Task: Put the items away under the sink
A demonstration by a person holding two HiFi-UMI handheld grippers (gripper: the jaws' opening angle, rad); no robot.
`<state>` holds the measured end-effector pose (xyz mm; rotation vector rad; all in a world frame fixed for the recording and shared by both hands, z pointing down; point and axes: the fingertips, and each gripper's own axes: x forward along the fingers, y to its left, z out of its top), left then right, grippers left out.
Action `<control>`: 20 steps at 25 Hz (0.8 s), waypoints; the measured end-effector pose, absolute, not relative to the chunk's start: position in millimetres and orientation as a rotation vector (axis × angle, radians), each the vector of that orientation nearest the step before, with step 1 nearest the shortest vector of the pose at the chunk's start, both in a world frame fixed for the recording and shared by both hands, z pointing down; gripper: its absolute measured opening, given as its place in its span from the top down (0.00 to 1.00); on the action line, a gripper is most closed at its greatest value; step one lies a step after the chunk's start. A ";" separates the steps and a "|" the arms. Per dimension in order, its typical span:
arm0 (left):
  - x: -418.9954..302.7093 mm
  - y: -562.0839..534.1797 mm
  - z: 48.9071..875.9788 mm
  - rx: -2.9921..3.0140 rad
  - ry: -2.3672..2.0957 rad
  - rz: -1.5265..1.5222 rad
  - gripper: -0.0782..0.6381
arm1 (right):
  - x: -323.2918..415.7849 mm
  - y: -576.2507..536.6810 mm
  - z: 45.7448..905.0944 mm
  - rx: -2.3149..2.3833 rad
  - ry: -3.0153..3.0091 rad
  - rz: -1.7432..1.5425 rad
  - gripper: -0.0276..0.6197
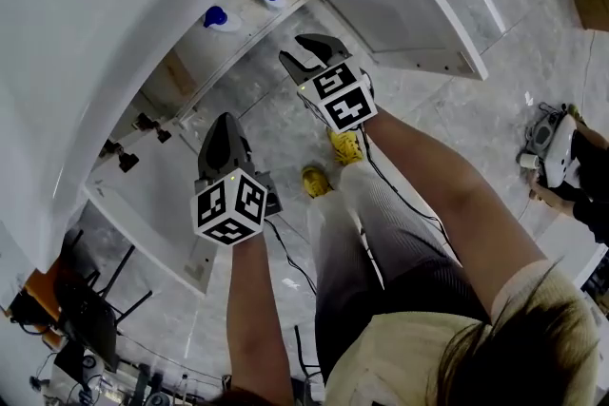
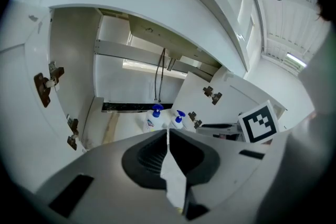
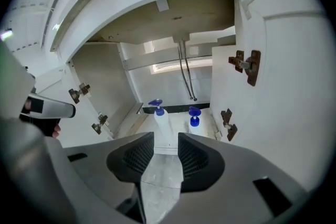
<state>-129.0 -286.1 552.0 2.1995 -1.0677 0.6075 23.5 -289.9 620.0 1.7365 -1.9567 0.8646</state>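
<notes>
the left gripper has its jaws closed to a bare slit, tips meeting, with nothing between them. the right gripper is just beside it and a little further forward in the head view, its jaws a moderate way apart and also empty; the pale floor shows through the gap. both point down and forward at the open cabinet under the sink

below them are the person's yellow shoes on the grey marbled floor. the two white cabinet doors stand swung wide, the left door and the right door, each with brown hinges on its inner face

further in, the two pump bottles are upright on the cabinet floor, side by side and slightly apart, near the front edge. both are white with blue pump tops. in the right gripper view they sit just above the jaw tips but clear of them

behind the bottles, two thin hoses hang from the underside of the sink down toward the white back wall
</notes>
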 end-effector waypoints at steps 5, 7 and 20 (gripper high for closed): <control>-133.2 -275.0 538.6 2.191 -1.072 0.603 0.82 | 18.2 -280.9 599.1 1.761 -1.957 0.872 0.76; -134.7 -270.6 533.7 2.185 -1.074 0.598 0.82 | 16.7 -276.9 591.3 1.763 -1.957 0.881 0.77; -138.1 -253.8 508.8 2.172 -1.100 0.572 0.82 | 9.3 -233.5 545.0 1.819 -1.954 0.985 0.83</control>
